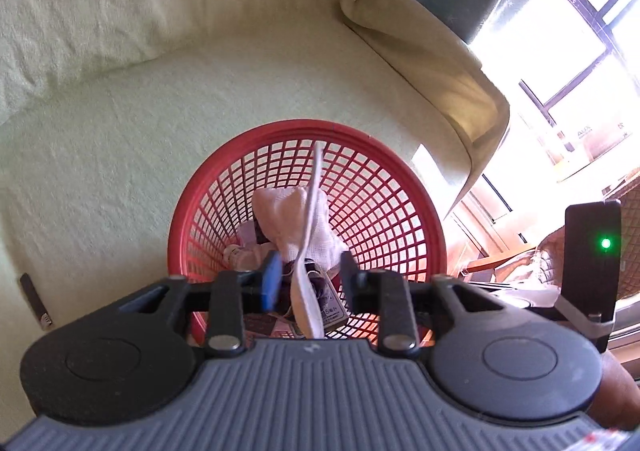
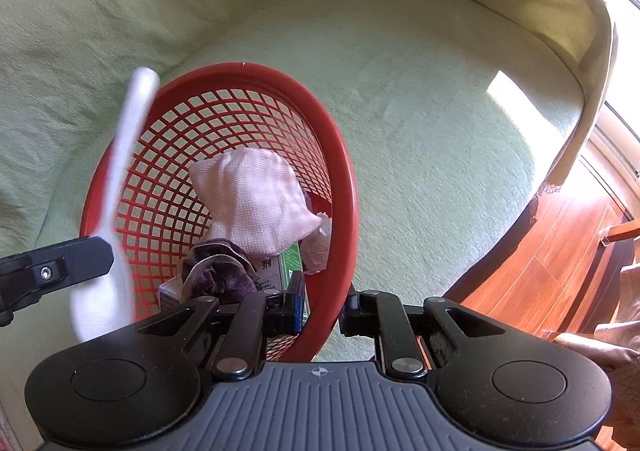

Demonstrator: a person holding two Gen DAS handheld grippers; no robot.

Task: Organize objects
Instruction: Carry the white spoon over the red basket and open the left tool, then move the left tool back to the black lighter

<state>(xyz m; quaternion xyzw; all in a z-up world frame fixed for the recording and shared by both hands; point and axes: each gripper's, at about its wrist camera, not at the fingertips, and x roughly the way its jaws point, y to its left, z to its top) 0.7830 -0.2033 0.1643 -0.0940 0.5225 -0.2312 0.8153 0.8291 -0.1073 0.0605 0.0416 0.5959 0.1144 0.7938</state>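
A red mesh basket (image 1: 304, 127) (image 2: 256, 71) stands on a pale green sofa seat. In it lie a white knitted cloth (image 1: 280, 211) (image 2: 256, 199), a purple cloth (image 2: 220, 275) and a green-and-white box (image 2: 290, 263). My left gripper (image 1: 310, 283) hovers over the basket with its jaws apart. A long white spoon (image 1: 314, 191) (image 2: 128, 139) hangs loose between them, blurred, with neither pad pressing on it. One left finger (image 2: 72, 265) shows beside the spoon in the right wrist view. My right gripper (image 2: 322, 309) is shut on the basket's near rim.
The sofa's backrest (image 1: 120, 11) rises behind the basket and a draped armrest (image 1: 440, 71) stands to the right. A small dark stick-like object (image 1: 36, 301) lies on the seat at far left. Wooden floor (image 2: 560, 271) and a bright window (image 1: 560, 51) lie beyond the armrest.
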